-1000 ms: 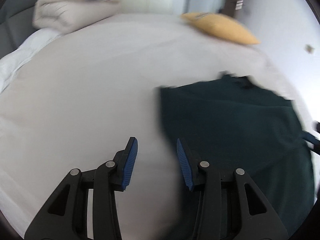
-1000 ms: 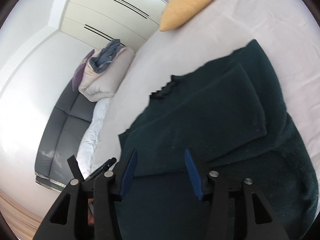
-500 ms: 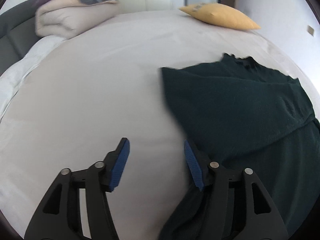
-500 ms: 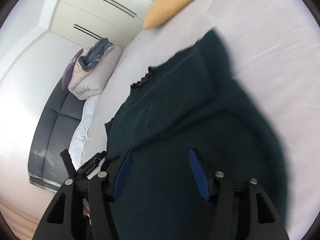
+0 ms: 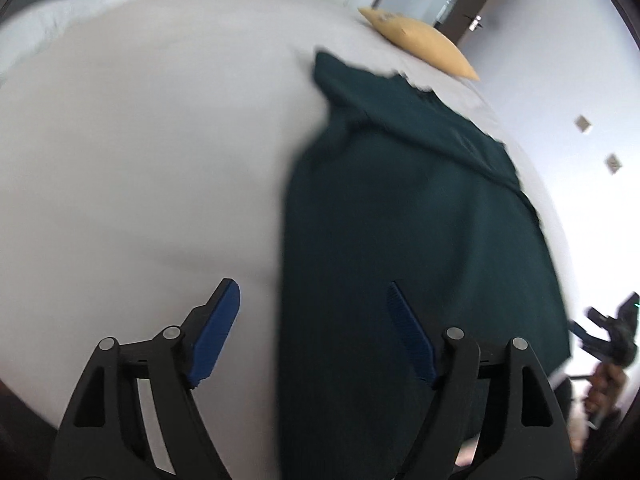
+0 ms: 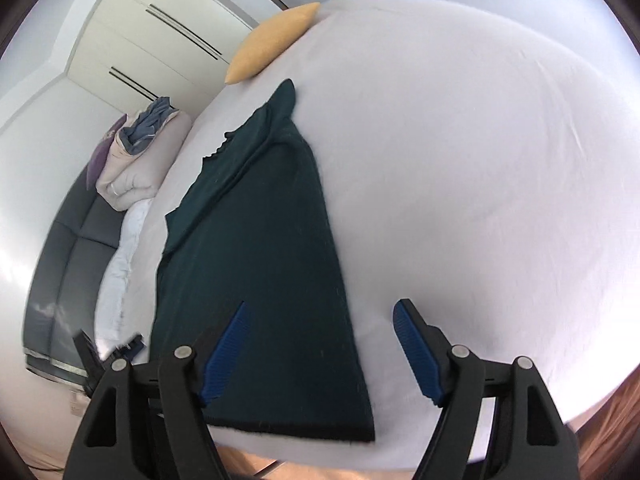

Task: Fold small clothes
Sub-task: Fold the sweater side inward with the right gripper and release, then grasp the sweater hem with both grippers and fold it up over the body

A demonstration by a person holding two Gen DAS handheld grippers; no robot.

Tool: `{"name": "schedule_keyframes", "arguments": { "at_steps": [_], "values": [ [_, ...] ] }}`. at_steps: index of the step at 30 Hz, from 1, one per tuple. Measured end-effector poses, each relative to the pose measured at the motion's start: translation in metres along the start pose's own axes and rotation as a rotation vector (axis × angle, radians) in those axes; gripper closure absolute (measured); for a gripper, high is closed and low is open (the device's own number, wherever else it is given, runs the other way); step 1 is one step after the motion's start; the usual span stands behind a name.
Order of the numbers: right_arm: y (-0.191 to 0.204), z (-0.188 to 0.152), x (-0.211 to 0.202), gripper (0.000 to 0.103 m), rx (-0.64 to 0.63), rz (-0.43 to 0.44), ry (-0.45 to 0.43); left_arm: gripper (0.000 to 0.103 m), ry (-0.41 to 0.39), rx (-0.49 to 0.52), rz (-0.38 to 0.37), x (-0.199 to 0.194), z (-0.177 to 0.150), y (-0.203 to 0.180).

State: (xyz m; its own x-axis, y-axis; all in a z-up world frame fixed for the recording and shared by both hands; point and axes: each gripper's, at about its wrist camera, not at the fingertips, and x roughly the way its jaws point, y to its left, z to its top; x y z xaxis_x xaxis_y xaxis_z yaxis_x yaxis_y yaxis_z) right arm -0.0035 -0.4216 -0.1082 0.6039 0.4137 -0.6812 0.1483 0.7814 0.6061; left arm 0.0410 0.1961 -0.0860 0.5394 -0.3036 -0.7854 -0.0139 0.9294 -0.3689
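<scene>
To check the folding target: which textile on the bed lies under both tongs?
The dark green garment, flat near the edge; yellow pillow and bedding pile lie far.

My left gripper (image 5: 312,332) has spread its jaws wider than a second ago and now straddles the near left edge of the dark green sweater (image 5: 400,220). My right gripper (image 6: 320,348) has opened wide too and pulled back to the hem corner, so the sweater (image 6: 260,260) now lies as a long narrow strip
</scene>
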Motion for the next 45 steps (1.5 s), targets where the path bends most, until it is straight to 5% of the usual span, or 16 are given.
{"name": "schedule_keyframes", "arguments": {
  "at_steps": [4,12,19,28,34,36,38,39,40,45],
  "values": [
    [0.008,-0.013,0.009,0.026,-0.071,-0.058,0.065,0.027,0.02,0.003,-0.014,-0.015,-0.035,0.003],
    [0.002,-0.025,0.01,0.026,-0.013,0.01,0.108,0.026,0.037,-0.108,-0.079,-0.014,-0.041,0.019],
    [-0.009,-0.03,0.009,0.027,0.076,0.118,0.125,0.009,0.062,-0.143,-0.203,0.001,-0.034,0.023],
    [-0.033,-0.033,0.009,0.046,0.189,0.236,0.122,0.007,0.183,-0.109,-0.249,0.016,-0.026,0.009],
    [-0.031,-0.03,0.015,0.051,0.184,0.266,0.133,0.009,0.244,-0.168,-0.352,0.025,-0.031,0.003],
    [-0.029,-0.029,0.019,0.059,0.181,0.269,0.141,0.018,0.246,-0.174,-0.36,0.025,-0.033,0.002],
    [-0.029,-0.027,0.023,0.068,0.184,0.264,0.148,0.042,0.254,-0.207,-0.378,0.028,-0.034,0.006],
    [-0.03,-0.027,0.024,0.074,0.185,0.261,0.151,0.067,0.262,-0.224,-0.38,0.031,-0.035,0.008],
    [-0.029,-0.028,0.025,0.076,0.184,0.258,0.152,0.079,0.277,-0.25,-0.377,0.035,-0.038,0.013],
    [-0.027,-0.031,0.025,0.091,0.165,0.229,0.149,0.091,0.263,-0.279,-0.386,0.036,-0.043,0.022]
  ]
}}
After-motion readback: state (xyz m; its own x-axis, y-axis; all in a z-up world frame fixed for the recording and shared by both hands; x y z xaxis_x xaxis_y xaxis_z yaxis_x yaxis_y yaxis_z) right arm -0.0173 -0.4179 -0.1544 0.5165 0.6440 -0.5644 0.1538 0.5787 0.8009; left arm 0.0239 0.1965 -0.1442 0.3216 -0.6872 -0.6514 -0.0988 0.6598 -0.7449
